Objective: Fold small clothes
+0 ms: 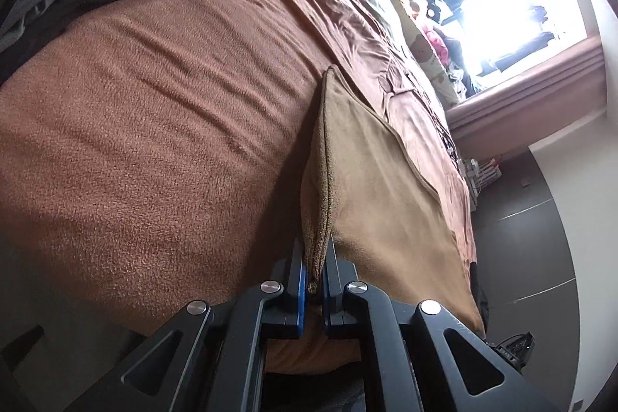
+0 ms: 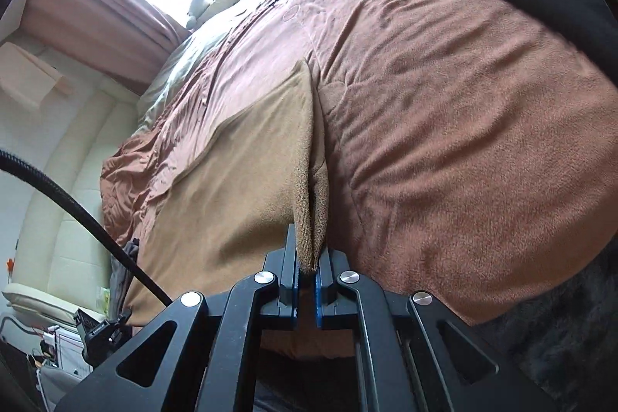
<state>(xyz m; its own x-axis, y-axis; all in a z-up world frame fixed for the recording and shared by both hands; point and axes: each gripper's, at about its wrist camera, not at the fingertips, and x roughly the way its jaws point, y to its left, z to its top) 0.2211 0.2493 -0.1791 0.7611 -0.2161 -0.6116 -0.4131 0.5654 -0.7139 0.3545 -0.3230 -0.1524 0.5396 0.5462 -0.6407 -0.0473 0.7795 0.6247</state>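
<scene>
Over the brown fleece blanket (image 1: pixel 154 126) on the bed, the left gripper (image 1: pixel 316 257) is clamped on one corner of the tan cloth (image 1: pixel 378 180), hemmed edge rising from its pads. Across to the right, the right gripper (image 2: pixel 308 250) pinches the other corner of that cloth (image 2: pixel 239 161), which hangs between the two above the bed. It looks light, soft and floppy, likely to sag, so corner holds on the stitched hem seem the firmest purchase.
</scene>
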